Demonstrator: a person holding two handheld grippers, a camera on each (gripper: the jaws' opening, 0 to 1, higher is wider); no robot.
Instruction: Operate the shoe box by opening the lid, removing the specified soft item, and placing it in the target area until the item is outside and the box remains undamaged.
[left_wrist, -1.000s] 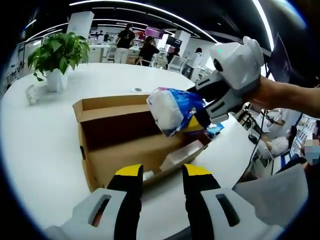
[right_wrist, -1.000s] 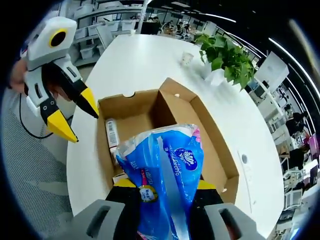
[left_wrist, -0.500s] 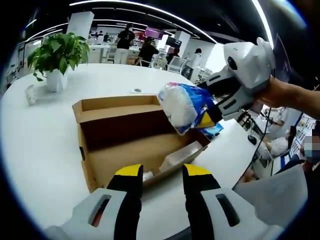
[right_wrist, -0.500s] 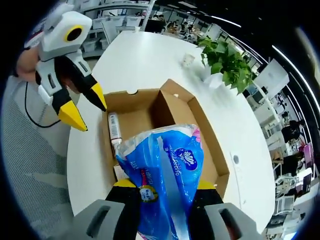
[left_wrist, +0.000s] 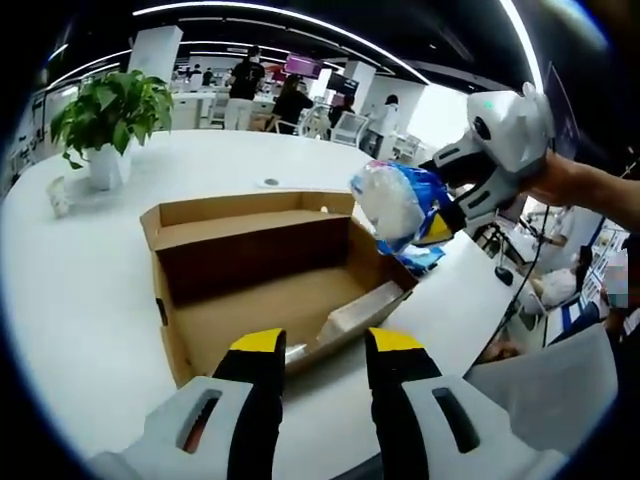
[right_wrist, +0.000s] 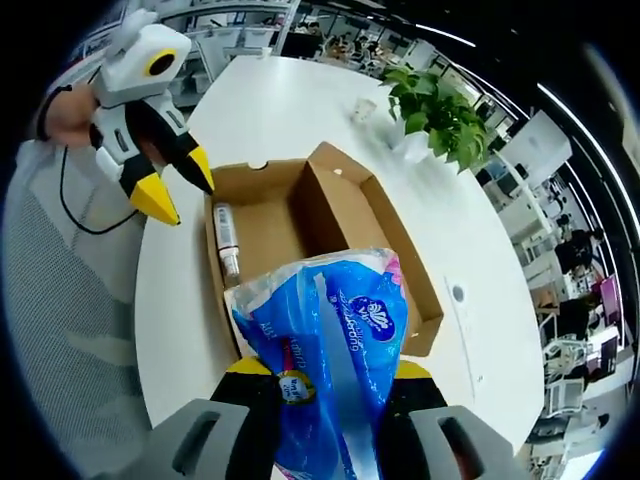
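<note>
The left gripper (left_wrist: 318, 350) is hovering with jaws spread at the near edge of the open shoe box (left_wrist: 250, 285) on the white table (left_wrist: 80, 290). Beyond, the right gripper (left_wrist: 440, 215) is pinching the blue tissue pack (left_wrist: 395, 205) above the box's far corner; a potted plant (left_wrist: 105, 110) is standing behind.

Left gripper view: the open shoe box (left_wrist: 250, 280) lies on the table (left_wrist: 70, 300), just beyond the left tool (left_wrist: 318, 350). A wrapped item (left_wrist: 358, 308) lies inside the box against its near right wall. The right tool (left_wrist: 440, 222) holds the soft pack (left_wrist: 395, 205) above the box's far right corner. A potted plant (left_wrist: 105, 120) stands on the table well behind the box, to its left. Right gripper view: the pack (right_wrist: 325, 350) sits between the right tool's (right_wrist: 325, 400) jaws, over the box (right_wrist: 330, 230); the left tool (right_wrist: 170, 190) hovers beside the box's left edge.
</note>
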